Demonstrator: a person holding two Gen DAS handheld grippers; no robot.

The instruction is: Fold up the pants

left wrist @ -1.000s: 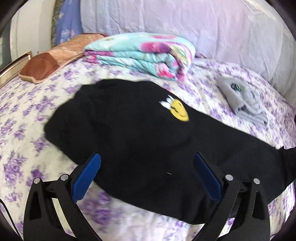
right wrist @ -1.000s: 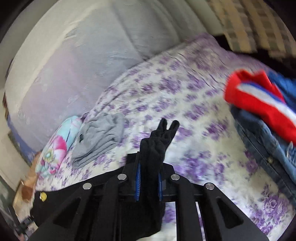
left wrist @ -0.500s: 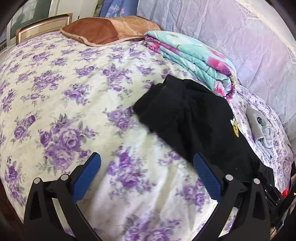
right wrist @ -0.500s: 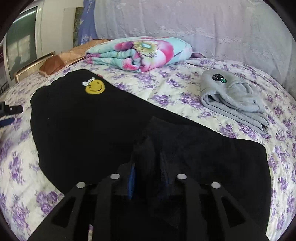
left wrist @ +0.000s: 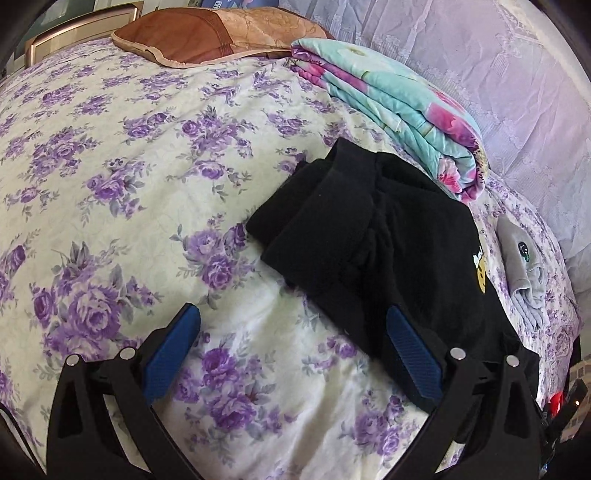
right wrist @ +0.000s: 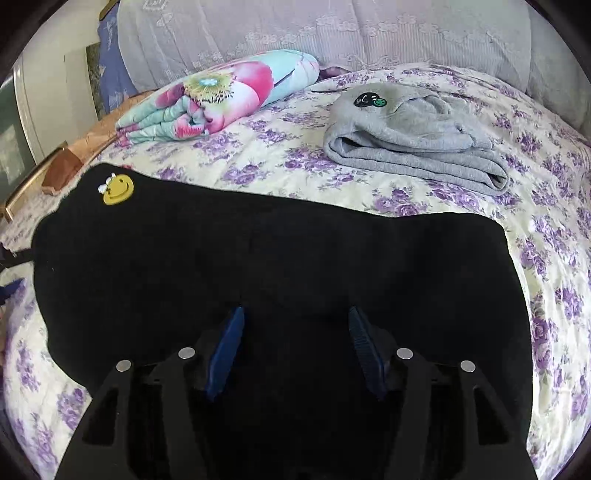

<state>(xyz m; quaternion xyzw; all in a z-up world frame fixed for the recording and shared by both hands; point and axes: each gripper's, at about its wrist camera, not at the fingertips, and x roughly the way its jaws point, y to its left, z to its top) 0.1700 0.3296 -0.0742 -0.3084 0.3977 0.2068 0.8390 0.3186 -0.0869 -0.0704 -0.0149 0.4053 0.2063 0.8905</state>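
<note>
The right gripper (right wrist: 293, 325) has let go of the black pants (right wrist: 258, 266); its fingers now spread above them. The left gripper (left wrist: 291, 332), fingers spread and empty, hovers beside the waistband end on the bed (left wrist: 110, 184), so the next fold can begin.

Bed (left wrist: 110, 184) with cream sheet printed in purple roses, lavender lace-patterned cover (right wrist: 332, 29) along the far wall side, brown pillow (left wrist: 207, 33) by a gold-toned headboard (left wrist: 81, 26), folded floral quilt (right wrist: 221, 92), daylight
</note>
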